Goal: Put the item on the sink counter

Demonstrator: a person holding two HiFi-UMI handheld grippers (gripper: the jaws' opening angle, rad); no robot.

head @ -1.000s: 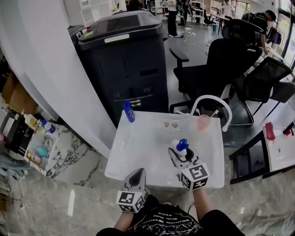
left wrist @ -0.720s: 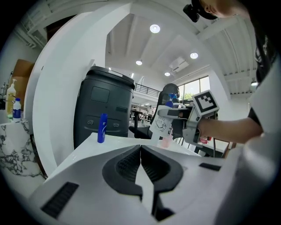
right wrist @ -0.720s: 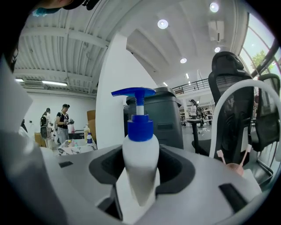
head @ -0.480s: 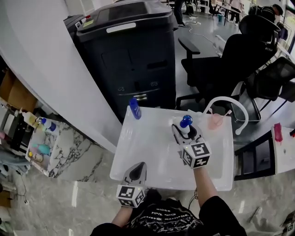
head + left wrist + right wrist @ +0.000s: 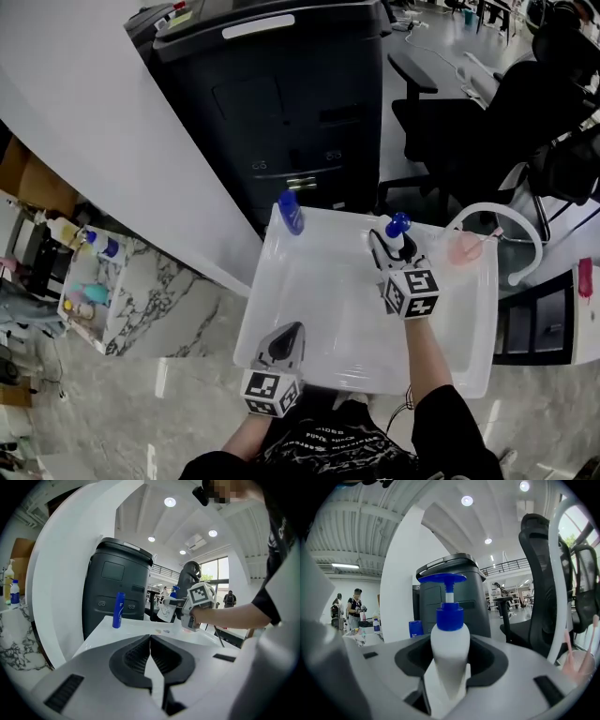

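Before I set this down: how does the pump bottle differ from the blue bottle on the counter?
The pump bottle is white with a blue pump; the blue bottle is all blue. The pump bottle is clamped in the right gripper; the blue bottle stands free at the far left corner of the counter. Both are upright.

Black T-shirt (image 5: 339,456), white print

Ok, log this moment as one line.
right gripper: shut on pump bottle, upright, over sink | left gripper: shut, empty, at near rim | blue tube: standing, far-left corner
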